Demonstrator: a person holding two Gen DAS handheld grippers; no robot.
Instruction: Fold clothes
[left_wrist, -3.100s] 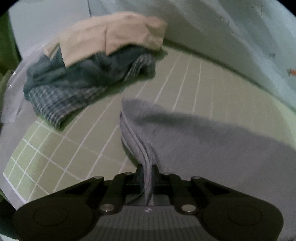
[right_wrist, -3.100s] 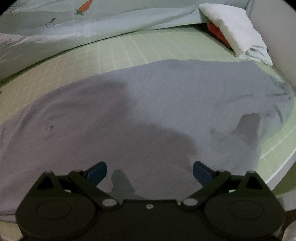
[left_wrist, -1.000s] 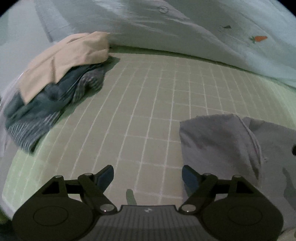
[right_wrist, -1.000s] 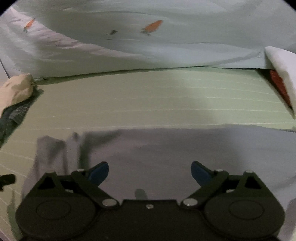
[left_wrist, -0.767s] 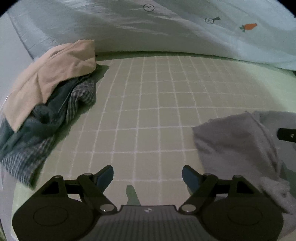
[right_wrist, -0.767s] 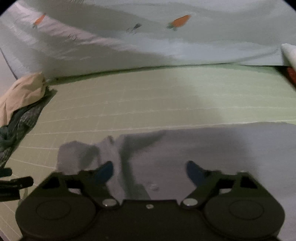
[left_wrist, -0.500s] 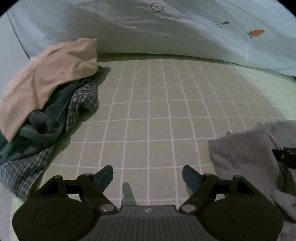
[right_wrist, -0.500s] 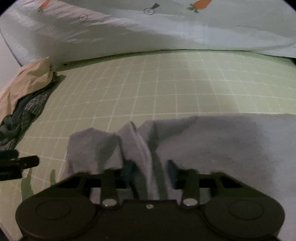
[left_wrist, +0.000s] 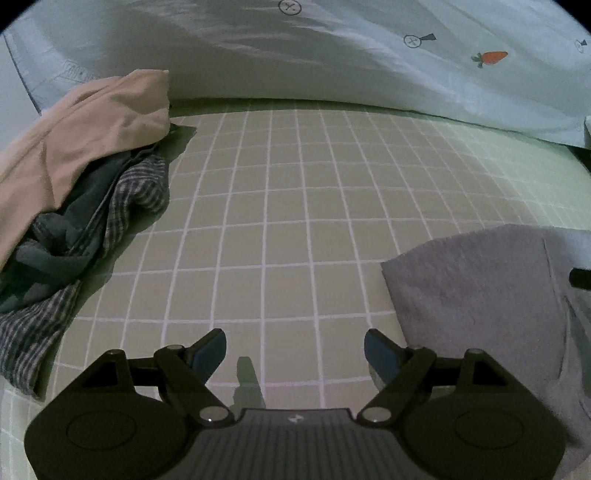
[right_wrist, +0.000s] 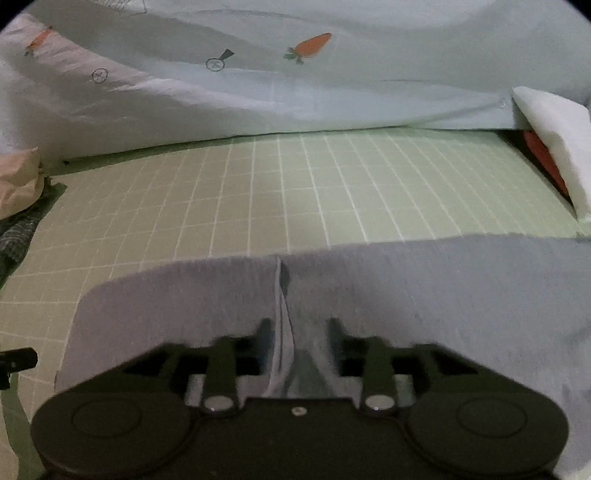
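Grey garment (right_wrist: 424, 295) lies spread on the bed, along its near edge, over the green checked sheet (right_wrist: 295, 192). Right tongs (right_wrist: 295, 343) are clenched on a raised fold of the garment at its near hem; the cloth stands up in a thin ridge between the fingers, image blurred there. Left tongs (left_wrist: 295, 350) are released, blue pads wide apart, nothing between them, over bare sheet (left_wrist: 277, 221) just beside the garment's left end (left_wrist: 480, 295). Whether they touch the sheet, cannot tell.

Pile of clothes (left_wrist: 74, 192) sits at the bed's far left corner: a beige piece (left_wrist: 92, 122) on top, dark teal and checked cloth under it. The pile is well apart from the garment.

Pale quilt (right_wrist: 295, 92) with carrot prints runs along the bed's far edge. White pillow (right_wrist: 554, 129) at the far right corner, something red (right_wrist: 543, 158) showing beneath it.
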